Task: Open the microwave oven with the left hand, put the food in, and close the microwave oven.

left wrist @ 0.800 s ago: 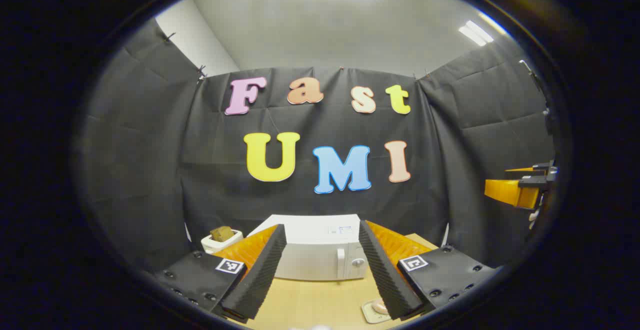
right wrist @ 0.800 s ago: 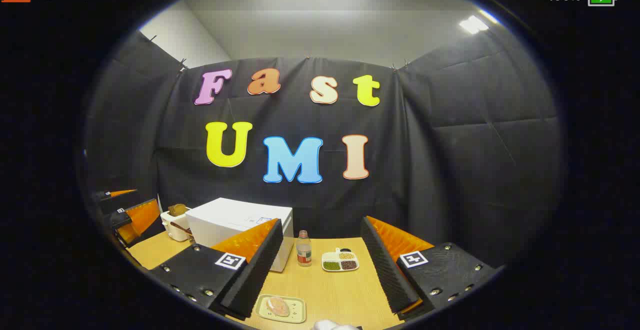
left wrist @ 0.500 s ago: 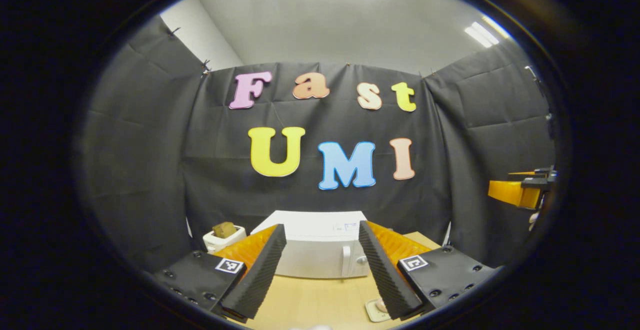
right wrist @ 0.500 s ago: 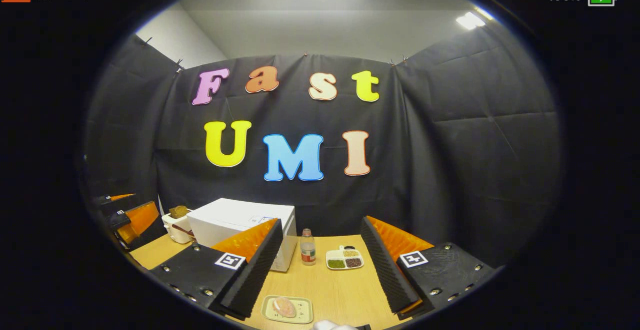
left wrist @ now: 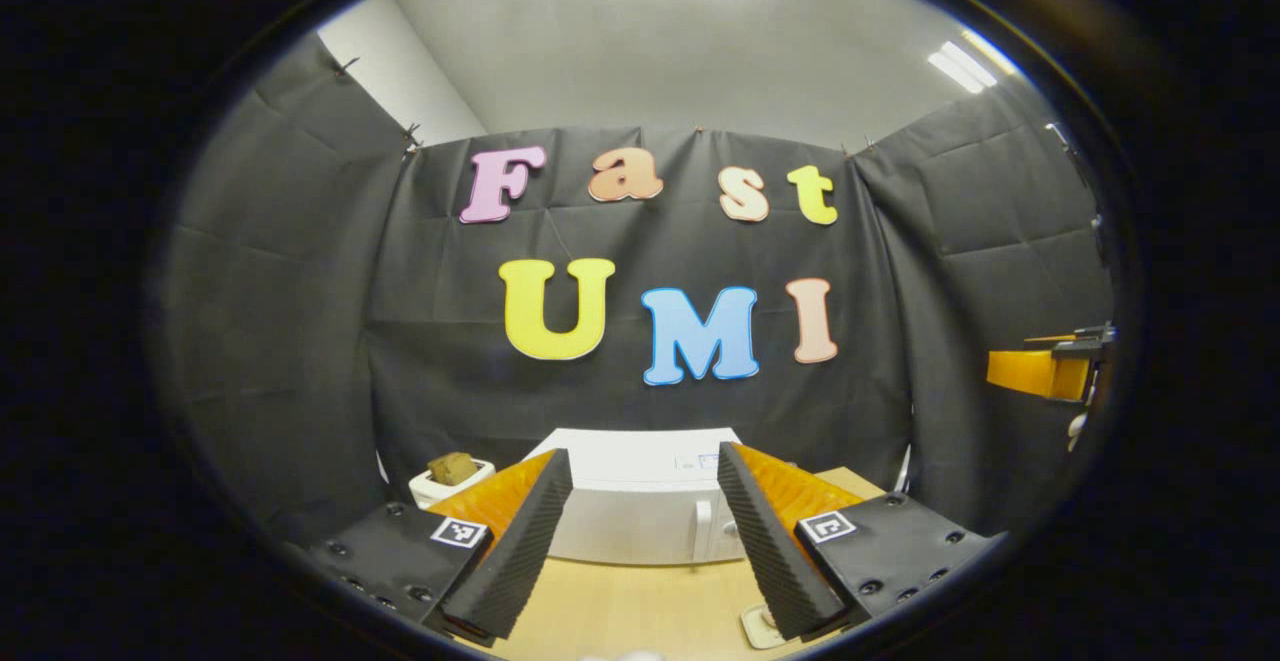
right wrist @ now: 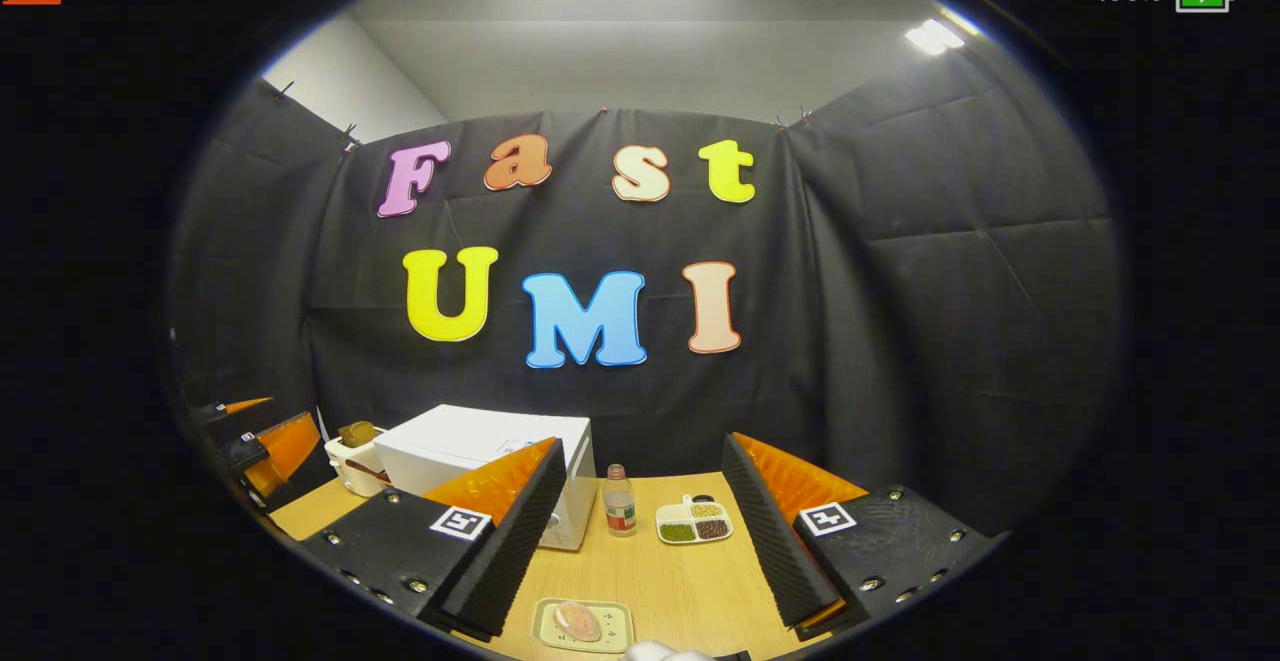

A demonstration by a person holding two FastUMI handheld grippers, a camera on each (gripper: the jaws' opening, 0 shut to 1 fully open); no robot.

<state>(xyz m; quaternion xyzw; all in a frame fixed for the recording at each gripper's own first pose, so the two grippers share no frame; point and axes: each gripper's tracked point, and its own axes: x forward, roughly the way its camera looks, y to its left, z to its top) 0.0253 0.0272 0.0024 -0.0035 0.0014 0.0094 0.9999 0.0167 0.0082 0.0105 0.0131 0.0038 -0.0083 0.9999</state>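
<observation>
Left gripper [left wrist: 640, 541]: fingers spread wide with nothing between them, held above the near part of the wooden table [left wrist: 640, 606] and facing the microwave oven's front.
Right gripper [right wrist: 640, 541]: fingers likewise wide apart and holding nothing, held over the table's near edge; in the left gripper view it shows far off at the right side [left wrist: 1045, 371].
Microwave oven [left wrist: 640, 506]: white, door shut, standing toward the table's far edge, left of the middle; its upright handle [left wrist: 701, 531] sits near the right end of its front.
Food [right wrist: 577, 621]: a pinkish piece lying on a small pale tray [right wrist: 618, 631] close to the table's near edge, between the right gripper's fingers in its own view.
Toaster [left wrist: 450, 481]: white, with a brown slice standing in it, just left of the microwave oven, near the table's far left corner.
Bottle [right wrist: 619, 501]: small, clear, upright, just right of the microwave oven.
Divided dish [right wrist: 694, 523]: white, with green, dark and pale fillings, beside the bottle toward the table's far edge.
</observation>
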